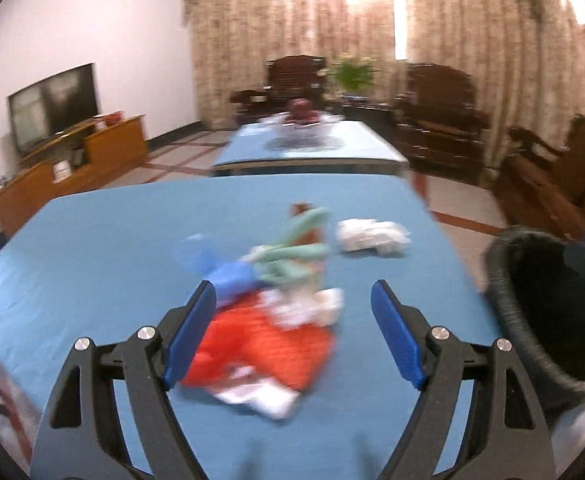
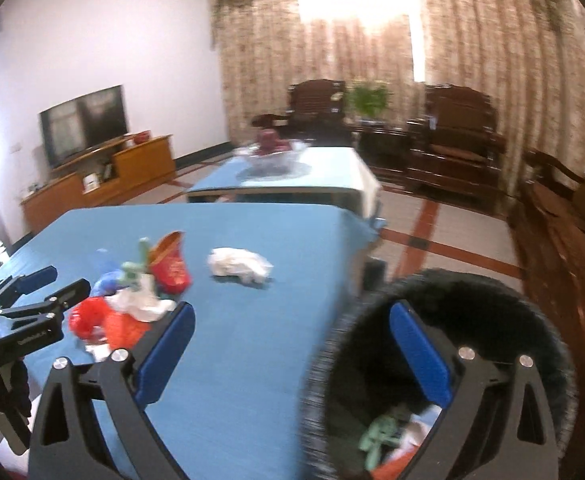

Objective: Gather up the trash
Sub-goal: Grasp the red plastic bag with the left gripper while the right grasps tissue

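Hovering low over the blue table [image 1: 92,248], my left gripper [image 1: 292,300] gapes wide around the pile of trash [image 1: 276,320], empty. My right gripper [image 2: 292,320], also spread and empty, hangs above the black bin [image 2: 432,292] just off the table's edge; a white crumpled tissue [image 2: 238,265] lies apart.

Left wrist view: low over the blue table [image 1: 92,248], facing the curtains, trash pile [image 1: 276,312] close at center.
Right wrist view: above the bin [image 2: 444,360] at lower right.
Shared: table, pile, bin, room behind.
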`<state>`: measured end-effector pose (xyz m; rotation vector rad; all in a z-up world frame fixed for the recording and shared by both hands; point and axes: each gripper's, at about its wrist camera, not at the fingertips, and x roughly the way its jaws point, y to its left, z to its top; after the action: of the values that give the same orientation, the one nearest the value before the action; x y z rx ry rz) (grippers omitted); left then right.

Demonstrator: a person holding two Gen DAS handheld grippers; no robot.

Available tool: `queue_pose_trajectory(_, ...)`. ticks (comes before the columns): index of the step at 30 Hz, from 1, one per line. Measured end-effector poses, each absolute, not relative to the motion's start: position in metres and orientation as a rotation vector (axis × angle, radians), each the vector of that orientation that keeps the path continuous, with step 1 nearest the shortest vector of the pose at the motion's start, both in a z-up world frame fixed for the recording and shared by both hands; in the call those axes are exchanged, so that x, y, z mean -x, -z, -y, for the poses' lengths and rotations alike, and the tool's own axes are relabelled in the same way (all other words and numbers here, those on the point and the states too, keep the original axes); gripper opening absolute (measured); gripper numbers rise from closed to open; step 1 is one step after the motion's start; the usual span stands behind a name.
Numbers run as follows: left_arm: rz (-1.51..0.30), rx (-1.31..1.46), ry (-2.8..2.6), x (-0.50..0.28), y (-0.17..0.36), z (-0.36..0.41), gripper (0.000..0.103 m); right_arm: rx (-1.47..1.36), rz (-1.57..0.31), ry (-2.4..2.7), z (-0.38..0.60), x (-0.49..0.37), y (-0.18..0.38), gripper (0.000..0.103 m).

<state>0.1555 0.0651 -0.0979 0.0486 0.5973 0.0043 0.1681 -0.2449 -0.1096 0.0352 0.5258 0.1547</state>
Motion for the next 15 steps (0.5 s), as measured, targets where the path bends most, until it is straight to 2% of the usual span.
queue_pose_trajectory(9,-0.671,-0.019,-0.112,-0.15,0.132,-0.13,0.078,-0.021,-0.555,-0.268,0.169,-0.199,0.133,0.096)
queue_pose_trajectory(15,-0.725,0.002,-0.093,-0.161,0.156,-0.142,0.077,0.011,-0.602,-0.302,0.14,-0.212,0.15,0.09)
